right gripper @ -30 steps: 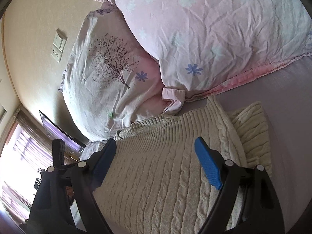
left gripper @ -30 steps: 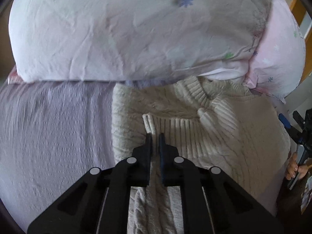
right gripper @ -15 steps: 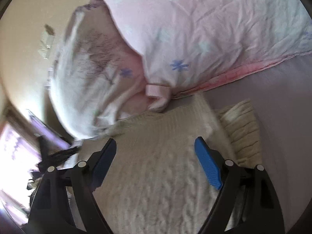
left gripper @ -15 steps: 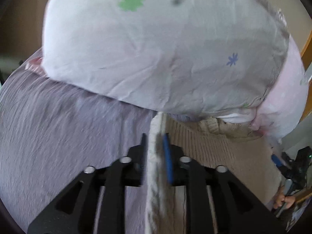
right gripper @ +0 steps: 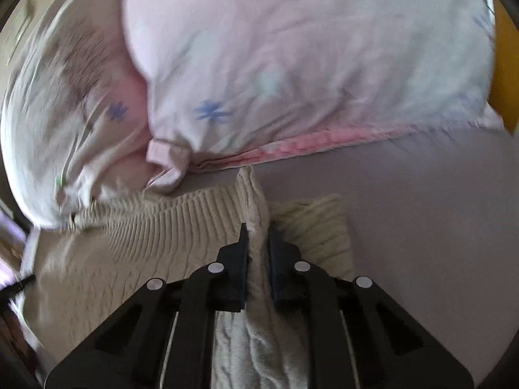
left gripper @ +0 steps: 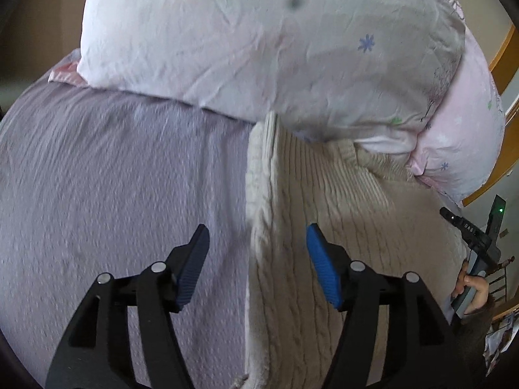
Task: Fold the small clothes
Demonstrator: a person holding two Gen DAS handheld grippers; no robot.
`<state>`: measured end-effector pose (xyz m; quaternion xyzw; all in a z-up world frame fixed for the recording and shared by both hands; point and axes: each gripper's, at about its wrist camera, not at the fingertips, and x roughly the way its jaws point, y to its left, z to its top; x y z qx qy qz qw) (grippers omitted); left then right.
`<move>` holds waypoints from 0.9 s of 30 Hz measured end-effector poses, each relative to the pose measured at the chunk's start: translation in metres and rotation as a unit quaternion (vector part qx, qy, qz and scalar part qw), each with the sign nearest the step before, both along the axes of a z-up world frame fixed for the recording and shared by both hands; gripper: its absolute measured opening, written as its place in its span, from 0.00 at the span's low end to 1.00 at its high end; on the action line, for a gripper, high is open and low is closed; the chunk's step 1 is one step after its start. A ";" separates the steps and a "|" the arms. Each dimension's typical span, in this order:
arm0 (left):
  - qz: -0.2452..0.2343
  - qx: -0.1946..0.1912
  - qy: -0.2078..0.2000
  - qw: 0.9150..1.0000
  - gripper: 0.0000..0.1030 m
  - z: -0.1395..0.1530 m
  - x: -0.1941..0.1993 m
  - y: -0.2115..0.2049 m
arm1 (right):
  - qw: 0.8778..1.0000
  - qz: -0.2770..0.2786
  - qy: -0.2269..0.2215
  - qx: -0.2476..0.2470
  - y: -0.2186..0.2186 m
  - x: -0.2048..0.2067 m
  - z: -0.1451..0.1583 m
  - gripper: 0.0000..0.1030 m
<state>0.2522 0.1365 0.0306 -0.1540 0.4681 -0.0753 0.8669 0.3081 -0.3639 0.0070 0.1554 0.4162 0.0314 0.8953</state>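
While the left gripper (left gripper: 256, 259) hangs spread wide over the cream cable-knit sweater (left gripper: 350, 227) on the lavender bedspread (left gripper: 113, 178), the right gripper (right gripper: 258, 246) pinches what looks like its raised edge, near the pillows (right gripper: 292, 64).

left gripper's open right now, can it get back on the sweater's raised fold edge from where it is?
Probably yes. The left gripper is open with the sweater fold edge running up between its fingers, nothing in between. The pillow only crowds the far end. The right gripper already pinches a fold of the same sweater.
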 end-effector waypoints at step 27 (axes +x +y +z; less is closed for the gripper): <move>-0.025 -0.396 -0.039 0.917 0.16 0.023 -0.015 -0.024 | 0.983 0.038 -0.086 0.155 -0.027 -0.028 0.039 0.59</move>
